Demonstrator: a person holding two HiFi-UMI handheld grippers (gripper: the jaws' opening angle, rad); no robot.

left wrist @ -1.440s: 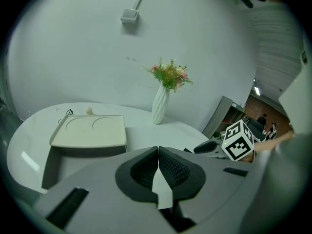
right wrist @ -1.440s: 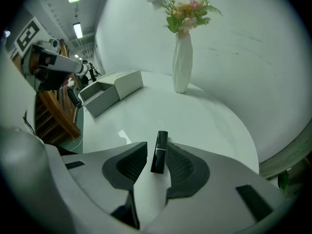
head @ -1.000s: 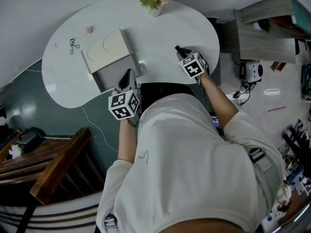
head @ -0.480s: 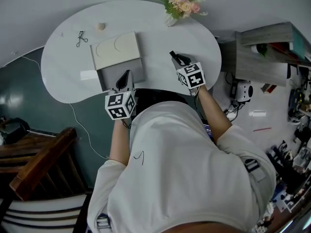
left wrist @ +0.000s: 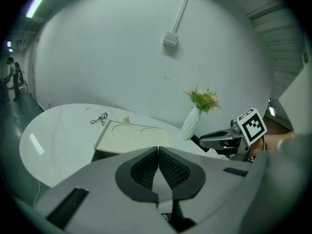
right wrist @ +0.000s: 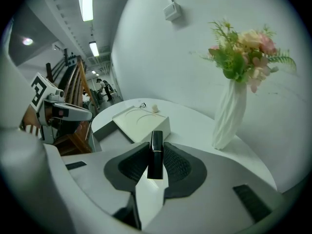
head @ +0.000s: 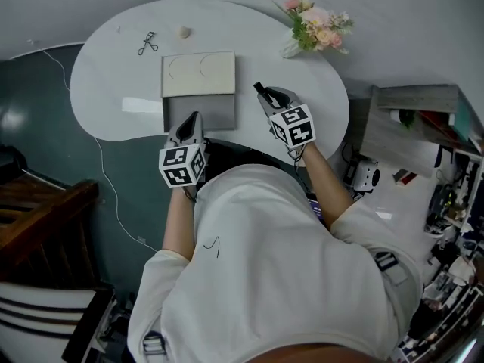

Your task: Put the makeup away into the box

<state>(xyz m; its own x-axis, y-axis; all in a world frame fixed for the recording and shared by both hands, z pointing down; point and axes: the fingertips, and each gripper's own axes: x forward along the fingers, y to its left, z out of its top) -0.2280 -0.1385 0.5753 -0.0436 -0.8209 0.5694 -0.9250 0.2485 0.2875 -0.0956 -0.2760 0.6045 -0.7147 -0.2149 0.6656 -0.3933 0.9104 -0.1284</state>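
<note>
A box with a cream lid (head: 198,74) stands on the white table (head: 106,104), its grey drawer (head: 204,113) pulled out toward me. In the right gripper view a black lipstick tube (right wrist: 156,156) stands upright between the pads, and my right gripper (right wrist: 156,145) is shut on it. That gripper (head: 260,91) hangs just right of the box, above the table. My left gripper (head: 190,121) is at the drawer's near edge. In its own view the left gripper (left wrist: 158,151) is shut with nothing between the pads. The box (left wrist: 131,134) lies ahead of it.
An eyelash curler (head: 147,43) and a small round beige thing (head: 184,32) lie on the table behind the box. A white vase of flowers (head: 311,27) stands at the back right. Right of the table stand shelves (head: 416,119); dark wooden stairs (head: 38,210) are at the left.
My right gripper has carried the lipstick up and left, closer to the box. The left gripper has shifted along the drawer's near edge. The head view has swung, so the table sits further right.
</note>
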